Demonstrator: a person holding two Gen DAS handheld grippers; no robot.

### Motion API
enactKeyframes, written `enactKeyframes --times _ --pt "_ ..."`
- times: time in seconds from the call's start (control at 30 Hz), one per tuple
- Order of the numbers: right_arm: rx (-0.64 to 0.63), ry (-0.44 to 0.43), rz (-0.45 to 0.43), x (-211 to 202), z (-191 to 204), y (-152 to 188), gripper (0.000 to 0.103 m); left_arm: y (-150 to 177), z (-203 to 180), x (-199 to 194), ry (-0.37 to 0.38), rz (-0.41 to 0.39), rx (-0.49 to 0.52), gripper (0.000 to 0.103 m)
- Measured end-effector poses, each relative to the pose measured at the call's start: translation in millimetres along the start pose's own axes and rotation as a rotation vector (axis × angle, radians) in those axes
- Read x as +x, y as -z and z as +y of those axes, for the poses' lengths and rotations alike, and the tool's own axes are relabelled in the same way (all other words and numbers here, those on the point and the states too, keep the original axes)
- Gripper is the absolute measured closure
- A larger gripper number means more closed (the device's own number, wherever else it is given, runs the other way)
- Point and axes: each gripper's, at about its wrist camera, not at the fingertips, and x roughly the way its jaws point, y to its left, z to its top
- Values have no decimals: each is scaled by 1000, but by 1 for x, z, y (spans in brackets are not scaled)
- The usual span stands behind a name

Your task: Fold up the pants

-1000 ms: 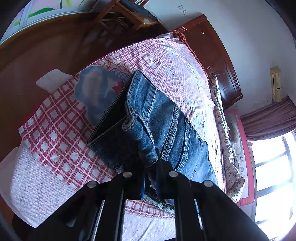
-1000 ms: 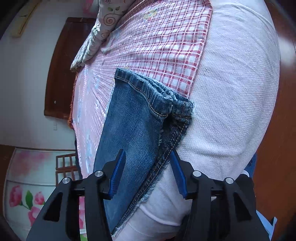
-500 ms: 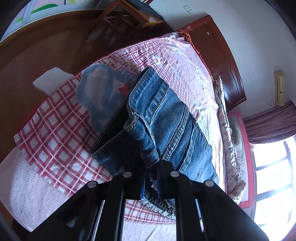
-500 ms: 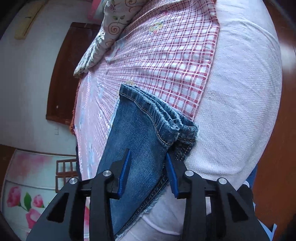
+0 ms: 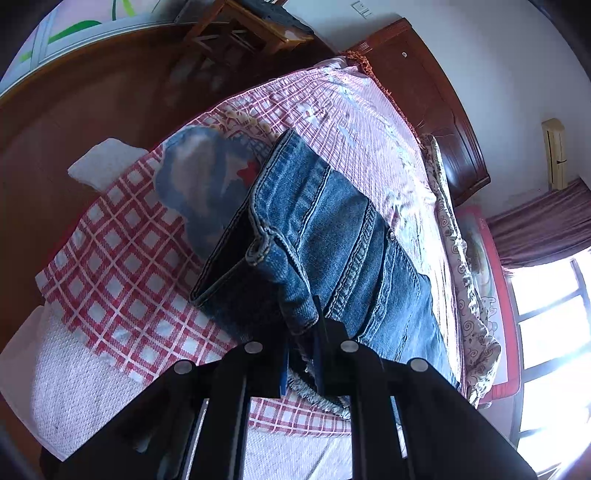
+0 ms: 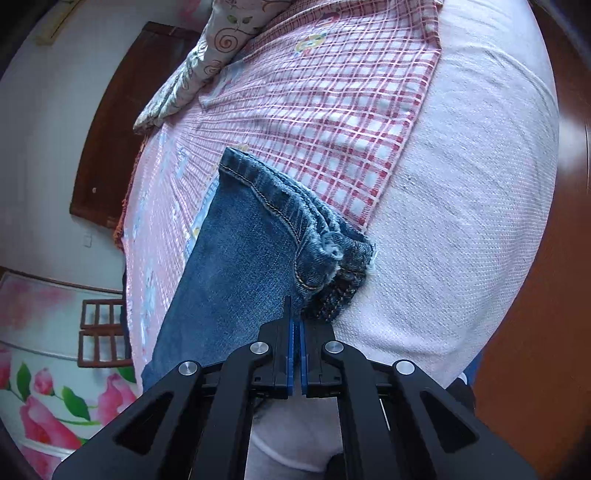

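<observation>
Blue denim pants (image 5: 332, 236) lie folded lengthwise on a bed with a red-and-white checked sheet (image 5: 110, 266). My left gripper (image 5: 301, 332) is shut on the waistband corner of the pants, lifting it slightly off the sheet. In the right wrist view the pants (image 6: 243, 266) show their hem end, bunched at the corner. My right gripper (image 6: 296, 325) is shut on the pants' edge close to that hem corner, over the white bedcover (image 6: 461, 221).
A dark wooden headboard (image 5: 436, 110) stands at the far end of the bed, with a patterned pillow (image 5: 465, 280) along the right side. A wooden chair (image 5: 236, 26) stands on the brown floor (image 5: 66, 122) beyond the bed. A bright window (image 5: 554, 332) is at right.
My right gripper closed from open onto the pants' edge near the hem. My left gripper kept its hold and shifted slightly with the waistband.
</observation>
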Motion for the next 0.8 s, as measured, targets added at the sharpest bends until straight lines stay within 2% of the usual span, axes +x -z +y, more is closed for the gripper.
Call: enactKeyframes --times 0.13,0.23,0.3,0.33,0.37,0.4,0.43,0.47,0.53,0.57,0.6,0.63,0.67,0.7,0.8 --pt "-11 21 -3 -2 4 -1 102 4 10 -8 12 -26 -30 88" --pt "-43 59 3 -1 7 -1 102 6 12 -8 -15 -30 -30 88" --pt "-26 82 14 1 8 -3 103 6 4 -11 -69 -30 -7 87" --pt "-40 106 30 0 12 -4 103 7 -3 -15 -110 -38 9 83" --pt "-41 138 47 -2 16 -4 97 9 -10 -21 -172 -64 29 74" --pt "-34 170 62 -5 20 -2 91 11 -17 -28 -262 -101 56 47" --pt "-28 195 57 -11 23 1 86 14 -26 -39 -368 -158 86 35" --pt "-22 208 38 -18 25 5 81 17 -34 -50 -429 -225 118 34" --pt "-16 177 2 -31 30 15 81 21 -52 -66 -461 -319 158 29" --pt "-20 120 -10 -34 35 21 81 22 -63 -69 -455 -350 174 24" --pt "-31 64 -2 -34 42 26 81 22 -76 -68 -418 -362 195 15" --pt "-48 19 23 -29 51 32 81 20 -92 -62 -349 -359 231 13" --pt "-69 -10 49 -23 61 37 81 17 -110 -54 -278 -353 274 12" --pt "-97 -28 74 -17 73 43 81 16 -127 -43 -199 -342 318 6" --pt "-197 -54 139 4 106 62 81 6 -166 0 97 -292 386 4"
